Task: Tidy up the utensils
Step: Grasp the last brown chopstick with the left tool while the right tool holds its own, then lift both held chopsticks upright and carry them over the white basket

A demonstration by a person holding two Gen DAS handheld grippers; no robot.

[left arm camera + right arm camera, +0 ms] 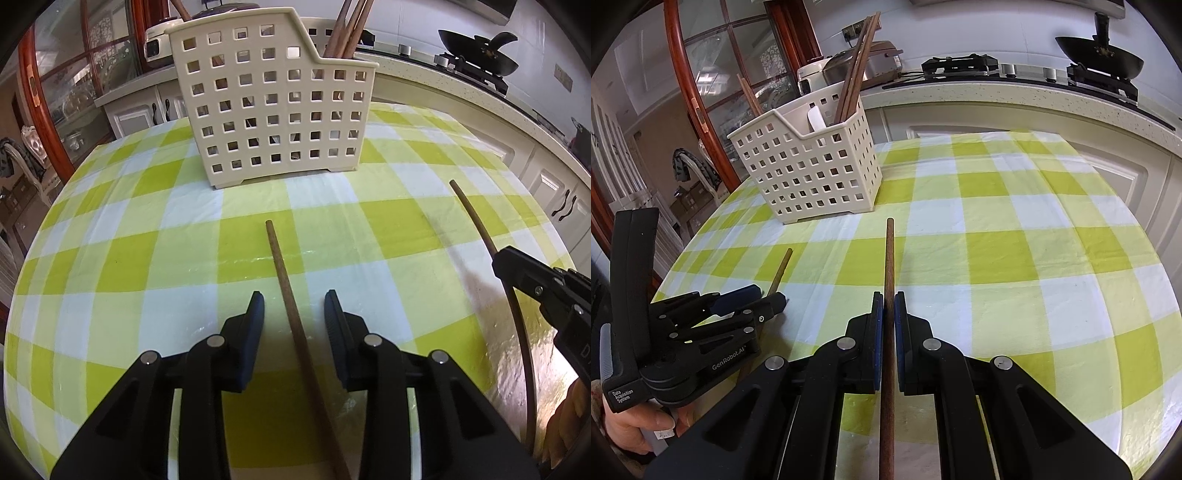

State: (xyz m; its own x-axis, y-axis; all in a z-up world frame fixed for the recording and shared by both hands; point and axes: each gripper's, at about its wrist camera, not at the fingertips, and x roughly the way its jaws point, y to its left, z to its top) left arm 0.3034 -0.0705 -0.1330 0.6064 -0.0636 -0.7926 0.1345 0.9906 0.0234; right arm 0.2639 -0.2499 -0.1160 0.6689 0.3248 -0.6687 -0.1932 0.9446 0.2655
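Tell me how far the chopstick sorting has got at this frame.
Done: several chopsticks already stand in the perforated basket.
In hand: the right claw is shut on one chopstick; the left claw is open around a second chopstick lying on the checked tablecloth, not yet gripped.
Left: grip that one and put both into the basket.

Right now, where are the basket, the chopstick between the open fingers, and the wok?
basket [273,110], left wrist view, front wall.
chopstick [286,291], left wrist view, mid-shaft.
wok [1102,55], right wrist view, bowl.
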